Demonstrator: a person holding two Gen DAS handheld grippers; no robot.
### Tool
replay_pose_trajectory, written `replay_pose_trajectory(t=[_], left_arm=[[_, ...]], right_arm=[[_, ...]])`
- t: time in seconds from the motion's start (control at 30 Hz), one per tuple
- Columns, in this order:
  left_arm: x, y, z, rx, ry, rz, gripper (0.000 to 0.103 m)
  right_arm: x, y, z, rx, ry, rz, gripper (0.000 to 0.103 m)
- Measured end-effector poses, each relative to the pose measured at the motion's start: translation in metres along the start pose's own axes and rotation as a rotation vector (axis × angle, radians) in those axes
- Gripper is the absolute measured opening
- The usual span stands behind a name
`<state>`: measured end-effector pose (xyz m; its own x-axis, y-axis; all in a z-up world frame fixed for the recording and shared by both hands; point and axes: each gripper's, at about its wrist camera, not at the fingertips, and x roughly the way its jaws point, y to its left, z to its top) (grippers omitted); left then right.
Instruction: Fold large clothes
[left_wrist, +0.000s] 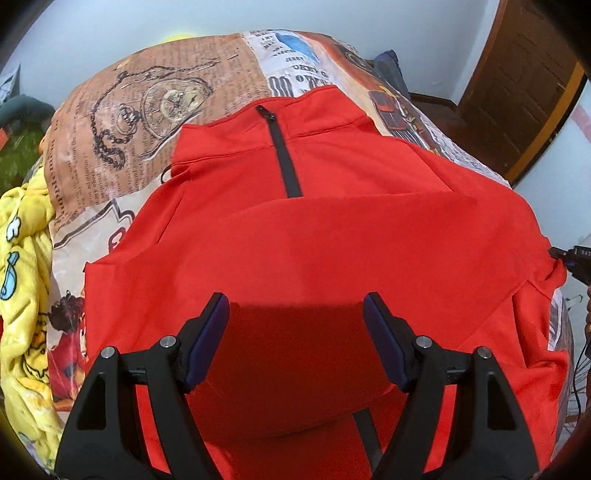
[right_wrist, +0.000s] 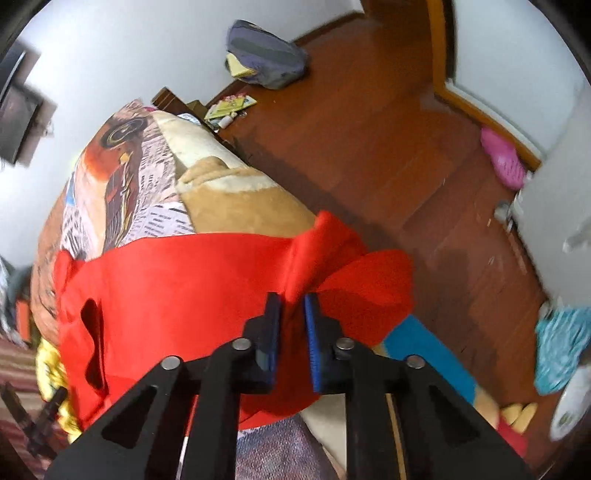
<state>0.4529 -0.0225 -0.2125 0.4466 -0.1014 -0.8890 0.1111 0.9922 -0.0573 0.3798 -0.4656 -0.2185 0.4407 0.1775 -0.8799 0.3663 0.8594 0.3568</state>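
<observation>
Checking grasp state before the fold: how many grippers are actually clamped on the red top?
1. The right gripper is shut on a bunched edge of the red top at the bed's side. The left gripper hangs open above its lower middle, gripping nothing.

red pullover (left_wrist: 332, 240) — smooth matt knit cloth, soft folds; its zip (left_wrist: 282, 158) is black with a rubbery matt tape. bedspread (left_wrist: 147, 122) is printed cloth, flat matt weave. yellow blanket (left_wrist: 22, 295) looks plush and quilted. tan blanket (right_wrist: 236, 199) has a fuzzy fleece nap. left gripper (left_wrist: 295, 314) and right gripper (right_wrist: 291, 299): black matt plastic arms, dark blue rubbery pads, bright bare-metal pins at the pivots. floor (right_wrist: 369, 129) — red-brown wood boards with a slight sheen. door (left_wrist: 517, 92) is dark wood, semi-gloss. wall (left_wrist: 92, 37) is painted, smooth and matt.
</observation>
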Motion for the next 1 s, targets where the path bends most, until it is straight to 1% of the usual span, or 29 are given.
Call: replay_pose_trajectory(t=[0.03, 0.13, 0.23, 0.27, 0.37, 0.43, 0.5, 0.53, 0.6, 0.63, 0.67, 0.7, 0.73, 0.8, 0.87, 0.9, 1.0], left_arm=[[-0.002, 0.001, -0.001, -0.001, -0.002, 0.001, 0.074], [-0.012, 0.004, -0.003, 0.003, -0.016, 0.007, 0.074], [-0.025, 0.007, -0.004, 0.004, -0.04, 0.01, 0.074], [-0.029, 0.008, -0.004, 0.003, -0.047, 0.009, 0.074], [-0.045, 0.014, -0.005, -0.006, -0.078, 0.004, 0.074], [-0.053, 0.018, -0.006, -0.013, -0.093, 0.004, 0.074], [-0.058, 0.021, -0.007, -0.019, -0.098, -0.001, 0.074], [-0.06, 0.023, -0.009, -0.021, -0.1, -0.002, 0.074], [-0.063, 0.025, -0.012, -0.021, -0.102, -0.005, 0.074], [-0.064, 0.027, -0.014, -0.019, -0.102, -0.006, 0.074], [-0.065, 0.028, -0.017, -0.018, -0.101, -0.008, 0.074], [-0.065, 0.028, -0.019, -0.017, -0.099, -0.01, 0.074], [-0.064, 0.03, -0.02, -0.016, -0.097, -0.011, 0.074], [-0.061, 0.032, -0.023, -0.014, -0.092, -0.009, 0.074], [-0.057, 0.033, -0.025, -0.017, -0.084, -0.008, 0.074], [-0.054, 0.034, -0.026, -0.021, -0.077, -0.012, 0.074], [-0.045, 0.036, -0.027, -0.038, -0.056, -0.029, 0.074]], right_arm=[[-0.004, 0.002, 0.002, -0.012, -0.012, 0.013, 0.003], [-0.027, 0.02, 0.007, -0.038, -0.07, 0.057, 0.003], [-0.061, 0.055, 0.011, -0.128, -0.153, 0.081, 0.002], [-0.068, 0.063, 0.011, -0.148, -0.168, 0.092, 0.002], [-0.098, 0.11, 0.009, -0.238, -0.23, 0.16, 0.002], [-0.11, 0.134, 0.004, -0.286, -0.248, 0.196, 0.002], [-0.113, 0.152, -0.004, -0.327, -0.245, 0.206, 0.002], [-0.111, 0.158, -0.007, -0.345, -0.24, 0.203, 0.003], [-0.102, 0.16, -0.014, -0.368, -0.22, 0.16, 0.005], [-0.094, 0.159, -0.016, -0.369, -0.2, 0.141, 0.015], [-0.089, 0.158, -0.016, -0.362, -0.182, 0.127, 0.037], [-0.079, 0.148, -0.018, -0.334, -0.149, 0.102, 0.051], [-0.074, 0.141, -0.019, -0.306, -0.139, 0.094, 0.066], [-0.068, 0.124, -0.02, -0.256, -0.127, 0.066, 0.068], [-0.056, 0.104, -0.019, -0.196, -0.079, 0.029, 0.068], [-0.045, 0.085, -0.018, -0.144, -0.039, 0.02, 0.068], [-0.027, 0.044, -0.017, -0.029, 0.039, -0.01, 0.068]])
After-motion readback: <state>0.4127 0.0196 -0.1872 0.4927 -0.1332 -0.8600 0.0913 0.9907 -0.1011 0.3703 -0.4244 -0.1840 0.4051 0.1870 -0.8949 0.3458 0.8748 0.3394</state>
